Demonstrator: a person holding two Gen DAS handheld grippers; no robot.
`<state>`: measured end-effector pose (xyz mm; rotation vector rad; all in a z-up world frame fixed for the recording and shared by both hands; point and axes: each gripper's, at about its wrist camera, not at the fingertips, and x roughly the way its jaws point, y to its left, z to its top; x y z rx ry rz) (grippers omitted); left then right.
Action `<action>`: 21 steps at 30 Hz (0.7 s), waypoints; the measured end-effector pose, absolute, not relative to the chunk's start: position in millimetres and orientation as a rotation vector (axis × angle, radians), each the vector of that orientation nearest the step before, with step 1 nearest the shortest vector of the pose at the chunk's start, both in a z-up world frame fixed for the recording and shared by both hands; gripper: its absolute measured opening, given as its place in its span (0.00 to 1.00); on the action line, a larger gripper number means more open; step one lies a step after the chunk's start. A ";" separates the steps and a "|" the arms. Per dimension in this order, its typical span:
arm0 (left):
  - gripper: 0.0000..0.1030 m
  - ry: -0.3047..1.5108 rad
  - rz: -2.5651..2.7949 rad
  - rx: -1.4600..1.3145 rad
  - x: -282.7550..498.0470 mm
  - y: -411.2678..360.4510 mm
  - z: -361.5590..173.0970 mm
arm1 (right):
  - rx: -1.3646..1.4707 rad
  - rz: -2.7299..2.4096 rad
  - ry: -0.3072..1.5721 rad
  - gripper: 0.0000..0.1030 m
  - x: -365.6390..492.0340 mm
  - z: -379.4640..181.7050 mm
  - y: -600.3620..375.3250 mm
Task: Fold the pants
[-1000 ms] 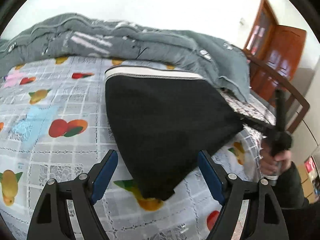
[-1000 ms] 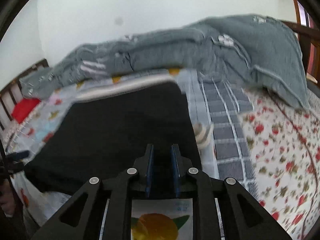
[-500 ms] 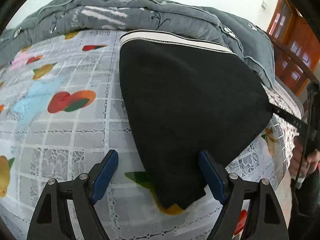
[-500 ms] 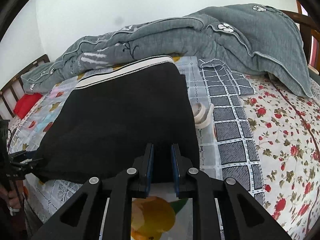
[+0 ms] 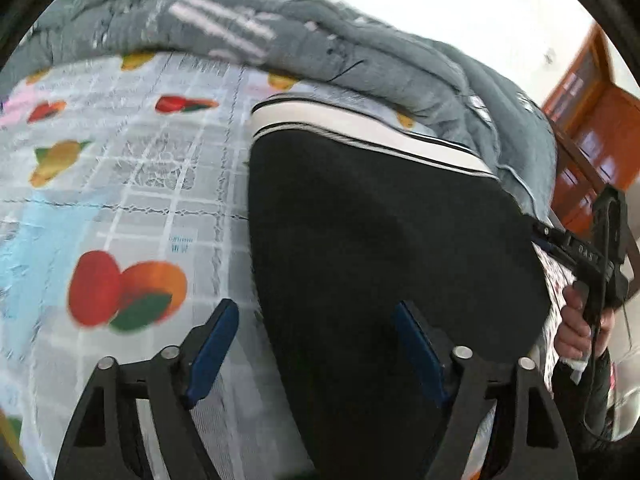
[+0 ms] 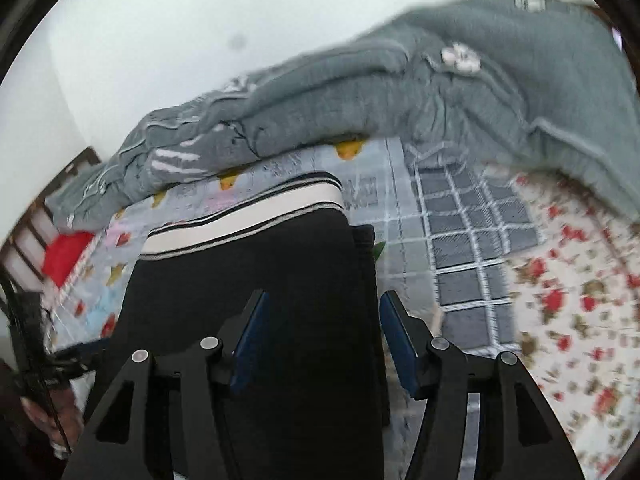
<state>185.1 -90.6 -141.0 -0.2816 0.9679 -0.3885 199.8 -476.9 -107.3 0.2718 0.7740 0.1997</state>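
One pair of black pants (image 5: 384, 248) lies on the bed (image 5: 132, 184). The right gripper (image 6: 320, 332), clamped before, has just opened over the cloth. The left gripper (image 5: 320, 348), also open, has just narrowed.

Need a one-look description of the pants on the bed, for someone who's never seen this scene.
Start at the bed with the fruit-print sheet and the rumpled grey quilt heaped along the wall side. In front of that quilt lie the black pants. They are the only black item on the bed, topped by a white waistband edged with thin dark stripes.
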 end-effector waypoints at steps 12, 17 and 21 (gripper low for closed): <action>0.17 0.954 -0.463 -0.495 226.1 -81.3 -149.8 | 0.302 0.213 0.857 0.45 226.3 -137.3 -472.6; 0.14 0.952 -0.479 -0.502 228.3 -48.0 -135.8 | 0.359 0.239 0.840 0.20 216.2 -120.1 -465.6; 0.14 0.912 -0.416 -0.456 220.1 4.4 -119.6 | 0.364 0.308 0.841 0.17 215.1 -113.2 -423.8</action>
